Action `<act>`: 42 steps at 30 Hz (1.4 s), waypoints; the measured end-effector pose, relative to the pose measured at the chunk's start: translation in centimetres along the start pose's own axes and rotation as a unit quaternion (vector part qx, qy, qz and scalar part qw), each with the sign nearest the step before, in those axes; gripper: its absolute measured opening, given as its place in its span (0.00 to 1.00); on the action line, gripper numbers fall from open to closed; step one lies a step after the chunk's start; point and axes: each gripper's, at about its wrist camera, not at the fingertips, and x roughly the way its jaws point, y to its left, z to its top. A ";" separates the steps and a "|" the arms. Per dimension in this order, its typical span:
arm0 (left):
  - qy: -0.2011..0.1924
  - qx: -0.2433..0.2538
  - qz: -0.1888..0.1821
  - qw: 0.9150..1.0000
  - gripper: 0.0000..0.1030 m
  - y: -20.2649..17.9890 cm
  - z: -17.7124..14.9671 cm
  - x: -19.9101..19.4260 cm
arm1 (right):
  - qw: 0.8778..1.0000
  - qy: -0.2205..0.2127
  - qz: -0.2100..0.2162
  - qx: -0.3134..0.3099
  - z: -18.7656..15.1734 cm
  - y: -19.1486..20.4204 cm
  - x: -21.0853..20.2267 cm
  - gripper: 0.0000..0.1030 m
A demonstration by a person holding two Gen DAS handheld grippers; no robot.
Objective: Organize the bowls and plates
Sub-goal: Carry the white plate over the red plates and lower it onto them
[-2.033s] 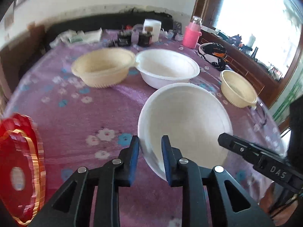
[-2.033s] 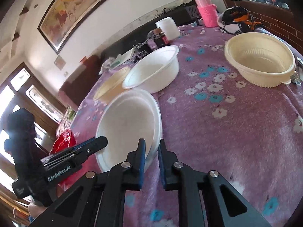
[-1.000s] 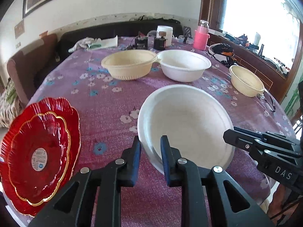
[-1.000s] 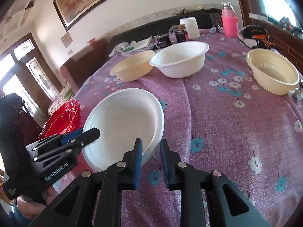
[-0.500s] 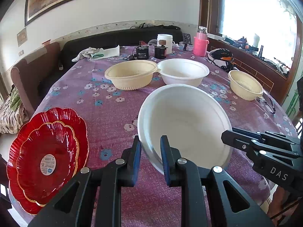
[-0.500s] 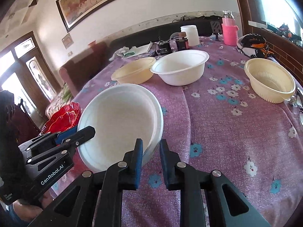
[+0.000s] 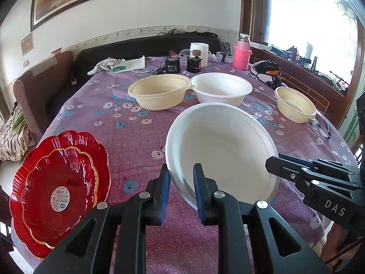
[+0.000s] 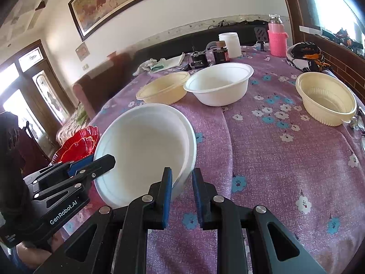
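Both grippers hold one large white bowl (image 7: 225, 146) above the table's near edge. My left gripper (image 7: 181, 178) is shut on its near left rim. My right gripper (image 8: 181, 178) is shut on its right rim; the bowl also shows in the right wrist view (image 8: 146, 146). On the table stand a cream bowl (image 7: 159, 91), a white bowl (image 7: 221, 89) touching it, and a smaller cream bowl (image 7: 295, 104) at the right. Two stacked red plates (image 7: 59, 189) lie at the table's left front edge.
The purple flowered tablecloth (image 7: 127, 123) covers the table. At the far end stand a white jar (image 7: 199, 53), dark small jars (image 7: 194, 65), a pink-sleeved bottle (image 7: 241, 56), a cloth (image 7: 116, 65) and a black patterned helmet (image 7: 265, 70). Glasses (image 7: 321, 125) lie by the right edge. A sofa is behind.
Both grippers, still shut on the white bowl, have pulled back and risen from the table. More of the room and the red plates have come into view.
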 end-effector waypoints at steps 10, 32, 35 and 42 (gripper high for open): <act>-0.013 -0.013 0.003 1.000 0.19 1.3 0.1 -1.6 | 1.000 0.000 0.016 -0.008 0.7 1.2 -0.2 0.19; -0.057 -0.128 0.083 0.987 0.24 13.7 -1.4 -7.1 | 0.989 0.047 0.108 -0.086 3.6 13.5 5.0 0.20; -0.048 -0.150 0.092 0.983 0.24 15.6 -2.4 -6.9 | 0.987 0.060 0.113 -0.101 3.6 15.4 6.6 0.20; -0.024 -0.187 0.103 0.977 0.24 18.8 -4.4 -5.8 | 0.981 0.095 0.116 -0.122 2.9 18.6 10.2 0.20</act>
